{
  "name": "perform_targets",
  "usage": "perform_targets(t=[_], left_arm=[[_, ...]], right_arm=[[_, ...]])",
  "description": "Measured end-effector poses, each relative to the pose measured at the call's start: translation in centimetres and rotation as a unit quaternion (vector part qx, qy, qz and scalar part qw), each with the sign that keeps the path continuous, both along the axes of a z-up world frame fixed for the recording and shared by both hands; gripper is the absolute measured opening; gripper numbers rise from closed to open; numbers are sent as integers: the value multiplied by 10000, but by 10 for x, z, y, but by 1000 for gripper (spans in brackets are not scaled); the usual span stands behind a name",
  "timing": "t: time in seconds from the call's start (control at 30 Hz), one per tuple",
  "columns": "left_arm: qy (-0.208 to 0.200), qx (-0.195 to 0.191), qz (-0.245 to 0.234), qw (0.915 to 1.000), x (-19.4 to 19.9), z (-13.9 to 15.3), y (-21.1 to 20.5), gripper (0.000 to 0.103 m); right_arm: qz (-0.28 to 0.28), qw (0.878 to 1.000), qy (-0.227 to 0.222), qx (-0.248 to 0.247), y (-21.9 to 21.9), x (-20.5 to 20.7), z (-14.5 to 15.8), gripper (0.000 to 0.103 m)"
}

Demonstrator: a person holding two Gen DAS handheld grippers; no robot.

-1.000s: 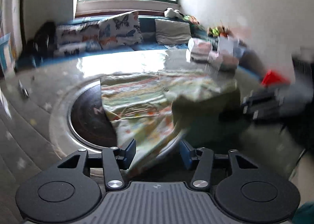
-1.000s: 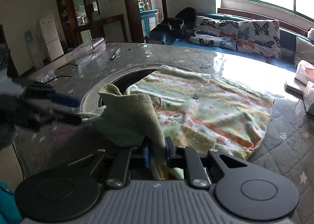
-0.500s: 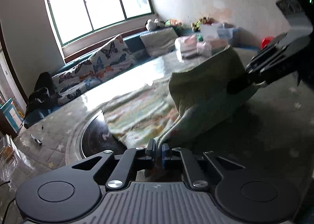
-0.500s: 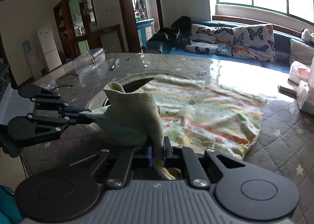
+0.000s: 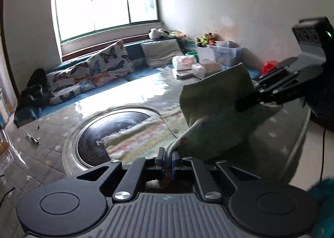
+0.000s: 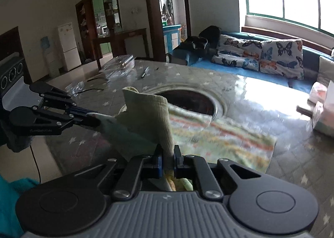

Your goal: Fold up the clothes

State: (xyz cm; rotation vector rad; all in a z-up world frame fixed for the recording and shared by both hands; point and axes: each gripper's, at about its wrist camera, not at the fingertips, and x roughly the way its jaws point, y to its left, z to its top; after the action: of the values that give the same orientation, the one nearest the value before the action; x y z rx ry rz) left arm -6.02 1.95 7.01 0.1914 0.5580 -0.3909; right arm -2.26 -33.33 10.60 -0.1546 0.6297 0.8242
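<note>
Both the left gripper (image 5: pixel 168 157) and the right gripper (image 6: pixel 167 159) are closed on the near edge of the garment (image 6: pixel 219 135), lifted above the bench (image 6: pixel 292 160), while the rest lies flat farther away toward the window.

Butterfly cushions (image 5: pixel 100 69) on blue sofa (image 6: pixel 246 62), grey pillow (image 5: pixel 160 52), white fridge (image 6: pixel 67 47), bright window (image 5: pixel 104 4)

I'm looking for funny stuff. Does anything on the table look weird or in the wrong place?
Yes. The striped shirt lies partly over the round dark hole in the table, so it isn't lying fully on the flat top. A pen also lies loose on the table. Both claws, left and right, hold the shirt's edge up.
</note>
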Motion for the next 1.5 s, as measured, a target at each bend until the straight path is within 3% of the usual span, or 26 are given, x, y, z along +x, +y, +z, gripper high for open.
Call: perform_targets(t=[0.3,0.43,0.6,0.73,0.8,0.87,0.97,1.13,1.27,1.37,1.5], left_arm=[[264,-325,405,9983,101,5,21,6],[784,-426,640,9939,156,-13,32,7],[1260,-336,1004,9864,203,-49,36,9],[1405,-306,1147,9829,213,-67,34,13],[1428,-301,1285,9809,216,-69,37,21],[1407,-208,1453,9791,221,-70,39,27],[1416,-184,1679,9754,229,-73,48,28],[1357,-309,2026,9693,230,-67,53,28],[1208,-528,1843,9740,218,-51,41,28],[1185,-653,1566,9783,211,-43,24,29],[1276,-794,1171,9817,208,-40,0,29]], right_arm=[[-185,9992,-218,-271,34,98,12,8],[-264,9985,9,-486,55,146,-7,9],[-582,9957,191,-700,75,184,-53,11],[-935,9926,410,-661,73,199,-80,19],[-1082,9915,367,-630,65,198,-81,25],[-1178,9907,234,-641,56,195,-76,25],[-1255,9906,184,-509,38,183,-68,25],[-1076,9927,496,-219,22,157,-73,25],[-1429,9863,799,-207,8,166,-96,25],[-1826,9777,1035,111,-12,178,-102,21],[-1807,9808,730,104,-10,175,-87,23]])
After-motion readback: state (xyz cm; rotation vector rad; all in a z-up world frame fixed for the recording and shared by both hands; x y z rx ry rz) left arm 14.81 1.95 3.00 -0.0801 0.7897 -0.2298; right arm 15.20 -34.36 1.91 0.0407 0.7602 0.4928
